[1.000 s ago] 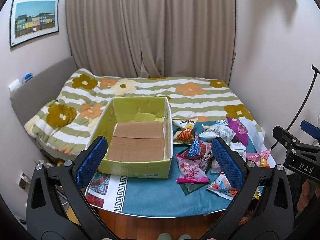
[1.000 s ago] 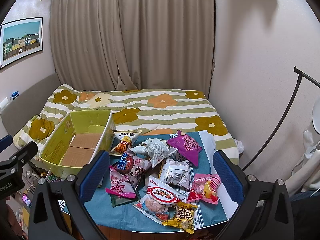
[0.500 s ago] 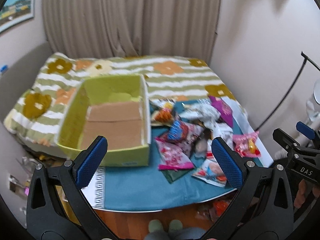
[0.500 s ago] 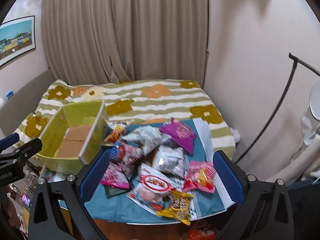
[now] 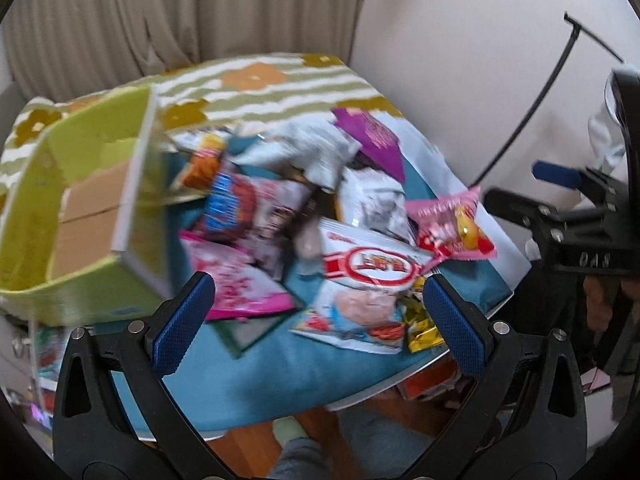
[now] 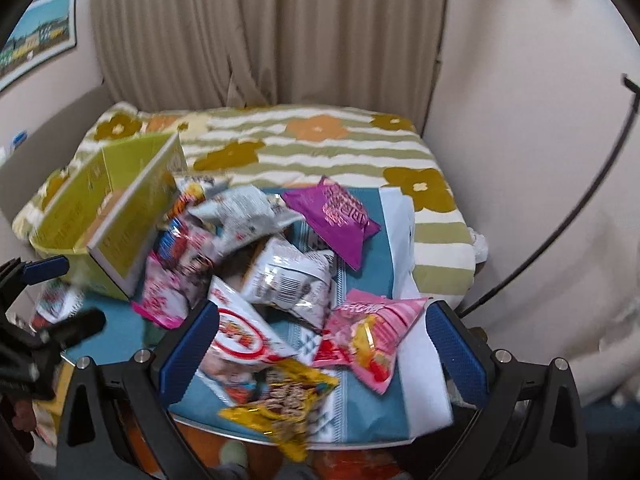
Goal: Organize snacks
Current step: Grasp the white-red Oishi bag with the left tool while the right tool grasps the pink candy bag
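Both views are motion-blurred, so packet print is unreadable. The left tool (image 5: 318, 316) and right tool (image 6: 324, 346) gape wide, empty, closer over the tabletop (image 5: 260, 376) than a second ago. Snack packets (image 6: 280, 276) lie heaped beside the empty green box (image 5: 84, 152); "DAS" shows on the right tool's body.

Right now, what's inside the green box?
The green box shows only its bare brown cardboard floor flaps; no snack is visible inside. In the right wrist view its near wall hides most of the floor, and the near-left corner is covered in both views.
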`<state>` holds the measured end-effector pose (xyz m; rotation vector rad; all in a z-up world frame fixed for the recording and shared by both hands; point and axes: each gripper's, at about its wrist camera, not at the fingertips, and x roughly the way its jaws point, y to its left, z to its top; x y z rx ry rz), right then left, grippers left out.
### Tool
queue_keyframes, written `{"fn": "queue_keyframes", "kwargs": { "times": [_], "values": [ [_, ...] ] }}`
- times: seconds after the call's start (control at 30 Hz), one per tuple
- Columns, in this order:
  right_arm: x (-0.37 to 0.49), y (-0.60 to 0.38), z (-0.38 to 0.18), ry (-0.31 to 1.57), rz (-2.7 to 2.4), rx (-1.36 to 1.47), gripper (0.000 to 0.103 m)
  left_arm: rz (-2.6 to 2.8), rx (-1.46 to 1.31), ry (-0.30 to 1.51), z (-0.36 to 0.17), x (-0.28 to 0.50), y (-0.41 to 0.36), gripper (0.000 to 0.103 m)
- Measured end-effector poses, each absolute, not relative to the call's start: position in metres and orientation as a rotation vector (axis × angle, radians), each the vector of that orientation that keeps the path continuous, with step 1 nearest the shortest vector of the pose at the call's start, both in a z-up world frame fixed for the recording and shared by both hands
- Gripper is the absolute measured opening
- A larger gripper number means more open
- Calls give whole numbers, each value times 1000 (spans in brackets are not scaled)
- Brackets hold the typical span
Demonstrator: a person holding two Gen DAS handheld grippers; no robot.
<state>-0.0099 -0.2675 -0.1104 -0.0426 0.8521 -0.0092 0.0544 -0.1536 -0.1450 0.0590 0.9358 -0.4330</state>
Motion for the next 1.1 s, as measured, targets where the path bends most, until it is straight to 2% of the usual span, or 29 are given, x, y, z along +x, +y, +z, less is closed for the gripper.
{"fn": "queue_keyframes", "kwargs": {
  "times": [0.4, 0.6, 0.77, 0.93, 0.97, 1.1],
  "values": [
    [17, -318, -182, 967, -54, 56, 103, -447, 192, 1072, -226, 78, -222, 103],
    [27, -320, -204, 986, -45, 65, 103, -459, 213, 1092, -245, 90, -232, 101],
    [39, -316, -215, 985, -42, 53, 103, -468, 202, 1127, -260, 103, -236, 77],
    [48, -313, -221, 983, -61, 34, 103, -487, 197, 1128, -263, 113, -238, 67],
    [49, -313, -222, 984, -66, 28, 102, -487, 198, 1128, -263, 114, -238, 62],
    [54, -312, -230, 1000, -87, 16, 100, -483, 172, 1132, -252, 113, -221, 59]
  ]
}}
